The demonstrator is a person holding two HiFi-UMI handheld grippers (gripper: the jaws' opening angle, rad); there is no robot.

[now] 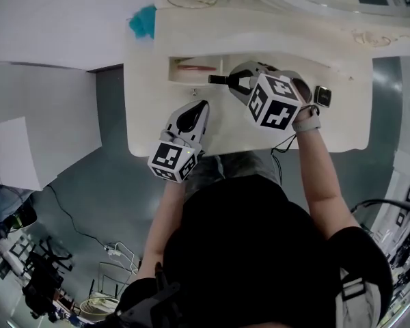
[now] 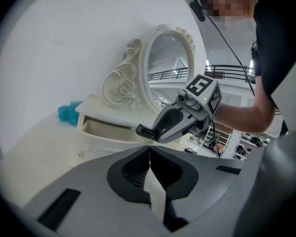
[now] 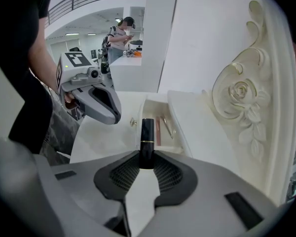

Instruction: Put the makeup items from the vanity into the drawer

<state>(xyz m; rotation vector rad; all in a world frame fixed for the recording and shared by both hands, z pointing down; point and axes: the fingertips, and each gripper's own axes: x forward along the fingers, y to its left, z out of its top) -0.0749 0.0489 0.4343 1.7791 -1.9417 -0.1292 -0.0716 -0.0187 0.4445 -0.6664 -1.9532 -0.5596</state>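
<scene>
Black lipstick [image 3: 147, 136] with a gold band is clamped base-first in the right tool [image 3: 147, 158]. The jaws are only narrowly apart, pads on the tube, cap sticking out forward. The tube hangs at the front edge of the open drawer [image 3: 149, 103], not in it. A pink stick [image 3: 158, 130] and a thin metal piece [image 3: 168, 128] lie inside the drawer. The right tool is tipped steeply down and the right hand [image 1: 305, 118] is behind the marker cube, forearm straight back to the body. The left tool [image 2: 149, 153] has its jaws together with nothing in them. It is held nearly level over the bench [image 1: 147, 118] and aims toward the drawer, just left of the right tool and apart from it. The bench top in front of the drawer is bare. The carved mirror [image 2: 168, 67] stands behind the drawer, and a teal thing [image 2: 68, 113] lies at the back left corner.
</scene>
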